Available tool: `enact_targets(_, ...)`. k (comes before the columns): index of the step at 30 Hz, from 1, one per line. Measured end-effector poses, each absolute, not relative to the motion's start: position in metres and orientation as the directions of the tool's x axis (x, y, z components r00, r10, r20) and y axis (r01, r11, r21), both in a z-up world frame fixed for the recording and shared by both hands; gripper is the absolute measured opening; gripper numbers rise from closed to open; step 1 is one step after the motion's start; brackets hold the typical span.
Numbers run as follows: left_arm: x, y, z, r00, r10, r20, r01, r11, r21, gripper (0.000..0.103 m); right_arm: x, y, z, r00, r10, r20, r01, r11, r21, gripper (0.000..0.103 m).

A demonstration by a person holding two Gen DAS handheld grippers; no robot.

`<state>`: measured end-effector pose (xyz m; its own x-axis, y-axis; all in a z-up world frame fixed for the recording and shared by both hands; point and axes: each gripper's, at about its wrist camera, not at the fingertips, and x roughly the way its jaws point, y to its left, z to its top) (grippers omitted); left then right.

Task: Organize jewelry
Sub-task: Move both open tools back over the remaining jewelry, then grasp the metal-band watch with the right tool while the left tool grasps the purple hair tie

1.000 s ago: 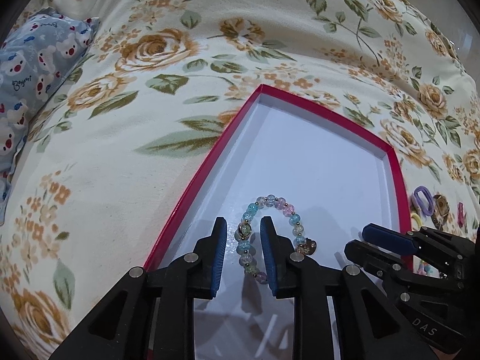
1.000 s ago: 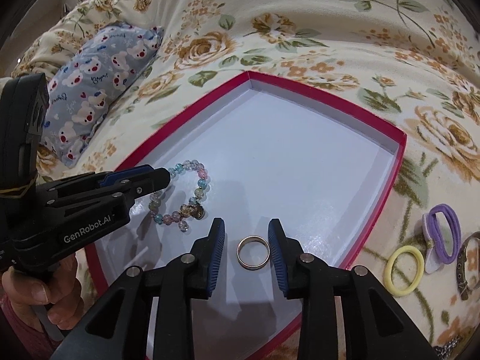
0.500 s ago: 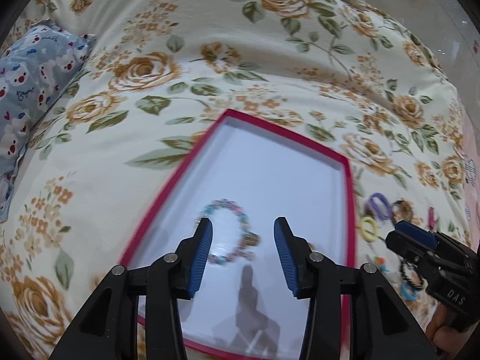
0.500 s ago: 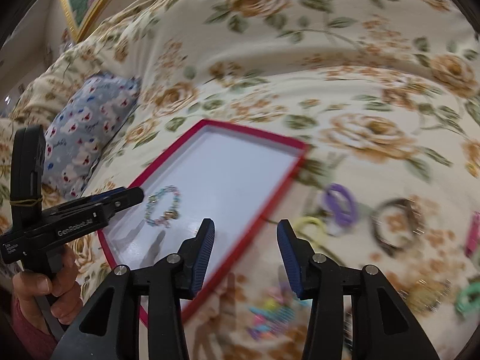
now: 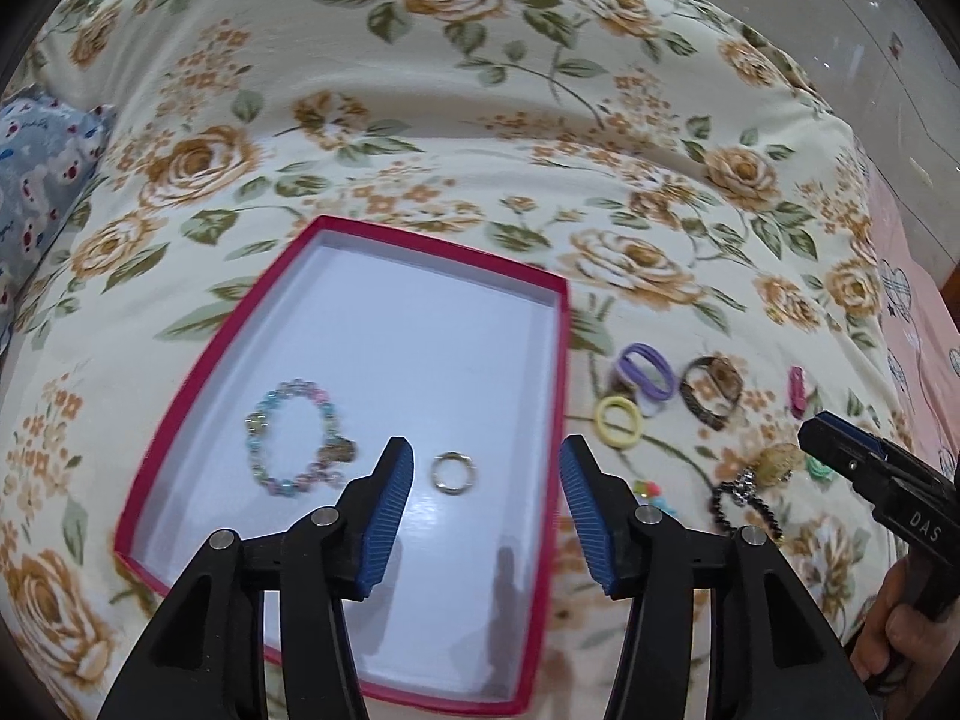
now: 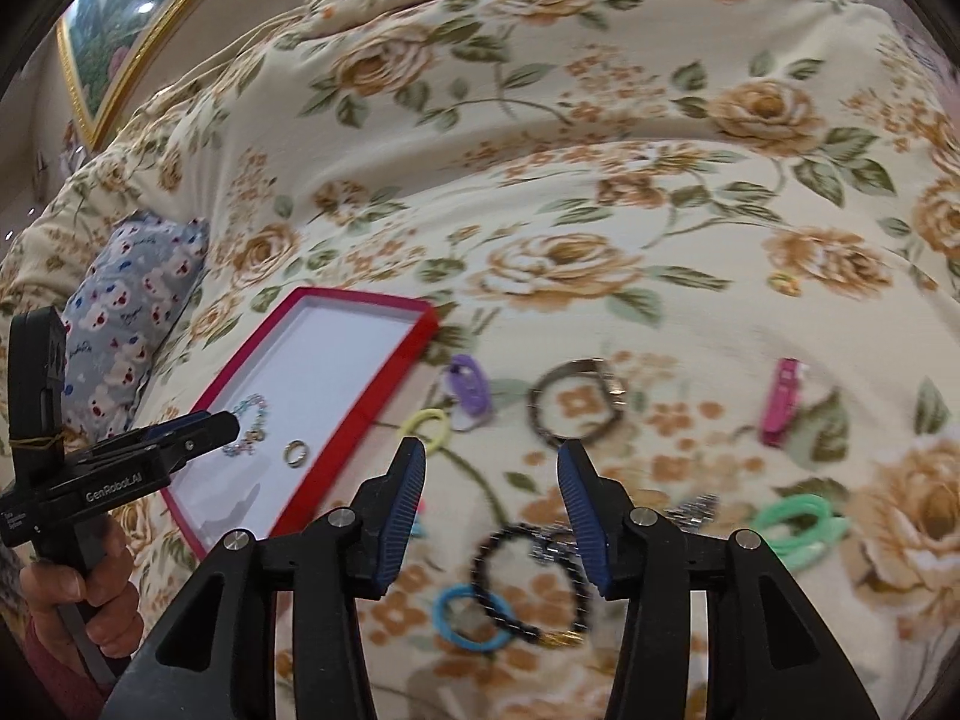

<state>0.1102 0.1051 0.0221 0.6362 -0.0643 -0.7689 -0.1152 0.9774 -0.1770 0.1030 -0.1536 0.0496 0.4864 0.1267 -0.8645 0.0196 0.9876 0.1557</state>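
Observation:
A red-rimmed box with a white floor (image 5: 558, 360) (image 6: 396, 354) lies on the flowered bedspread. In it lie a pastel bead bracelet (image 5: 294, 438) (image 6: 249, 423) and a gold ring (image 5: 453, 473) (image 6: 295, 453). My left gripper (image 5: 486, 468) is open and empty above the box's near half. My right gripper (image 6: 491, 468) is open and empty above loose pieces to the right of the box: a black bead bracelet (image 6: 528, 582) (image 5: 744, 498), a blue hair tie (image 6: 468, 618), a yellow hair tie (image 6: 426, 429) (image 5: 618, 423), a purple hair tie (image 6: 468, 387) (image 5: 645, 371) and a brown bracelet (image 6: 576, 399) (image 5: 711, 390).
A pink clip (image 6: 780, 402) (image 5: 798, 390) and a green hair tie (image 6: 798, 525) lie further right. A blue patterned pillow (image 6: 126, 312) (image 5: 36, 180) sits to the left of the box. A framed picture (image 6: 114, 54) hangs at the back left.
Both grippers have opened, let go of the bead bracelet and the ring in the box, and pulled back. The right gripper has swung right, over the loose pieces.

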Motion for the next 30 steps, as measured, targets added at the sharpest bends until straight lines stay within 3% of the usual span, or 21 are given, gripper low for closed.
enact_targets(17, 0.147, 0.052, 0.023, 0.612, -0.118, -0.782, -0.006, 0.988, -0.153, 0.055, 0.096, -0.223, 0.056, 0.511, 0.044, -0.859, 0.148, 0.979, 0.138, 0.048)
enact_targets(30, 0.206, 0.025, -0.005, 0.564, -0.148, -0.812, 0.046, 0.988, -0.148, 0.055, 0.139, -0.211, 0.020, 0.441, 0.109, -0.891, 0.063, 0.986, 0.152, 0.047)
